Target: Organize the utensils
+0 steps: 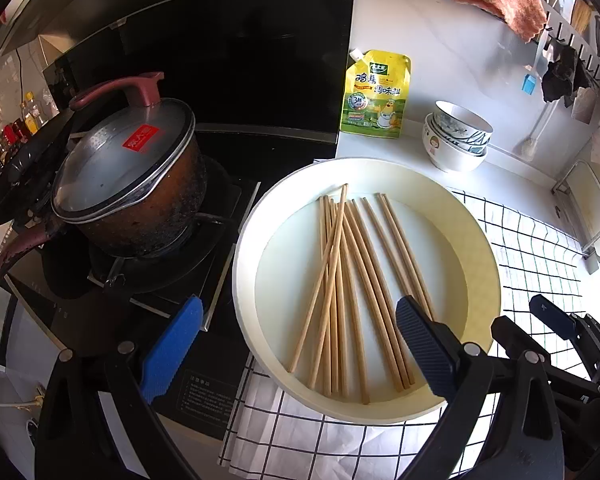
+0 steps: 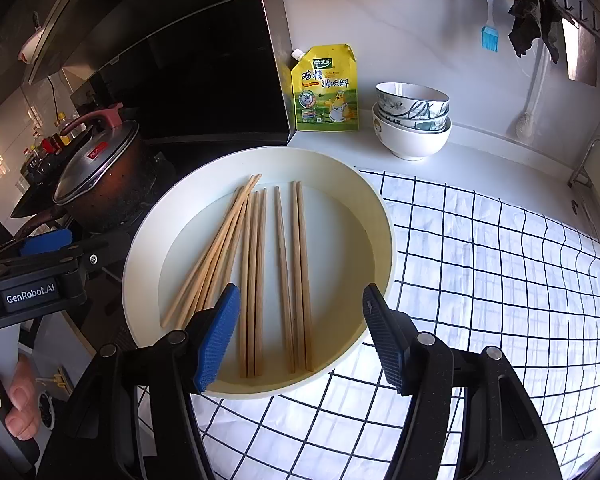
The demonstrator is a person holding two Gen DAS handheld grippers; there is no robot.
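Note:
Several wooden chopsticks (image 1: pixel 352 292) lie loose in a round cream tray (image 1: pixel 480 248) on a checked cloth. They also show in the right wrist view (image 2: pixel 256 276), in the same tray (image 2: pixel 380 216). My left gripper (image 1: pixel 300 328) is open and empty above the tray's near left rim. My right gripper (image 2: pixel 300 312) is open and empty above the tray's near edge, over the chopsticks' near ends. The right gripper also shows at the left wrist view's right edge (image 1: pixel 556 320).
A lidded pot (image 1: pixel 128 184) sits on the stove to the left. A yellow seasoning pouch (image 1: pixel 376 94) and stacked bowls (image 1: pixel 458 136) stand behind the tray. The white checked cloth (image 2: pixel 480 264) spreads to the right. A wall rail holds a rag and brush (image 2: pixel 490 36).

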